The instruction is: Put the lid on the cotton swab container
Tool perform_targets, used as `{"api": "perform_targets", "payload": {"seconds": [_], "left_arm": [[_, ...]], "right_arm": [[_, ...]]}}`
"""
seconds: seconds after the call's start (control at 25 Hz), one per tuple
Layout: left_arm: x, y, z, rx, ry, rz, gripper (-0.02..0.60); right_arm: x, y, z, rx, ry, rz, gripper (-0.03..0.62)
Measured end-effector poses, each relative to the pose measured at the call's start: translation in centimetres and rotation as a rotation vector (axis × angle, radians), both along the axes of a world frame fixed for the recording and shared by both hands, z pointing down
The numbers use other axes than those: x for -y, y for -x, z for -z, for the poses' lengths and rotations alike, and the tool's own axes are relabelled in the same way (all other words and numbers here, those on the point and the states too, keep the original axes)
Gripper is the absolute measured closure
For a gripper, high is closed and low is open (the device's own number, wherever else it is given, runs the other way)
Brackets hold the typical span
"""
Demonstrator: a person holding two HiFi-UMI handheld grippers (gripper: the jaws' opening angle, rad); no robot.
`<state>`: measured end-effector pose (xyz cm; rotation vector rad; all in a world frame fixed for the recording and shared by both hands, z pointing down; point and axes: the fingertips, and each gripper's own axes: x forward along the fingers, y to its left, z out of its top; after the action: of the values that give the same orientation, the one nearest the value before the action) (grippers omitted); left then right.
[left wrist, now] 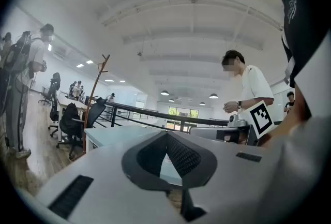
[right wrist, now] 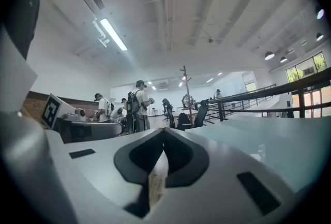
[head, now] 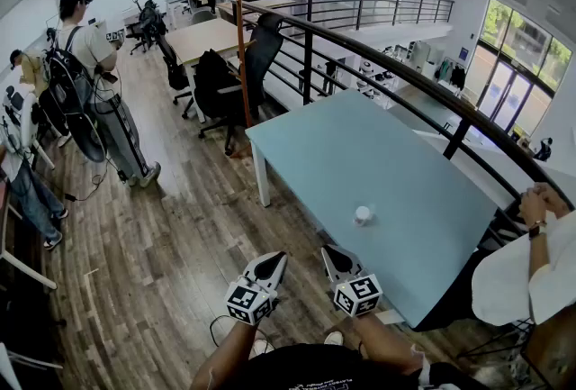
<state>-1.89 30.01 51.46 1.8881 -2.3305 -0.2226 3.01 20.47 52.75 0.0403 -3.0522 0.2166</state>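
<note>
A small white round cotton swab container (head: pixel 363 215) stands on the pale blue table (head: pixel 360 154), near its front edge. From here I cannot tell a lid apart from it. It shows faintly in the right gripper view as the container (right wrist: pixel 260 153) at the right. My left gripper (head: pixel 270 264) hangs over the floor, short of the table, jaws shut and empty (left wrist: pixel 166 134). My right gripper (head: pixel 336 258) is beside it, just before the table's front corner, also shut with nothing held (right wrist: pixel 164 131). Both point toward the container.
A person in white (head: pixel 531 262) sits at the table's right side. A black railing (head: pixel 396 73) runs behind the table. Office chairs (head: pixel 225 82) and a wooden pole (head: pixel 239 28) stand beyond its far end. People stand at the left on the wooden floor (head: pixel 153 235).
</note>
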Motion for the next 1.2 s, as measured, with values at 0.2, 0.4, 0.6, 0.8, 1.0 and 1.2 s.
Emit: {"api": "perform_targets", "payload": {"seconds": [0.2, 0.4, 0.6, 0.8, 1.0, 1.2], "left_arm": [[-0.8, 0.5, -0.2, 0.003, 0.005, -0.014, 0.569], [-2.3, 0.8, -0.7, 0.013, 0.01, -0.034, 0.569], [-3.8, 1.2, -0.5, 0.028, -0.002, -0.041, 0.569], [-4.7, 1.9, 0.2, 0.041, 0.002, -0.065, 0.569], [-4.9, 2.5, -1.4, 0.022, 0.01, -0.096, 0.569], [-4.6, 3.1, -1.9, 0.04, -0.002, -0.119, 0.569]], "right_arm": [[-1.1, 0.6, -0.2, 0.004, 0.001, 0.004, 0.576], [-2.7, 1.0, -0.8, 0.013, 0.01, 0.004, 0.576], [-4.4, 1.1, -1.9, 0.033, 0.071, -0.005, 0.574], [-5.2, 1.8, -1.2, 0.036, 0.033, -0.036, 0.574], [-5.3, 2.2, -1.0, 0.015, -0.003, -0.053, 0.574], [-5.4, 2.8, -1.6, 0.002, -0.01, -0.043, 0.576]]}}
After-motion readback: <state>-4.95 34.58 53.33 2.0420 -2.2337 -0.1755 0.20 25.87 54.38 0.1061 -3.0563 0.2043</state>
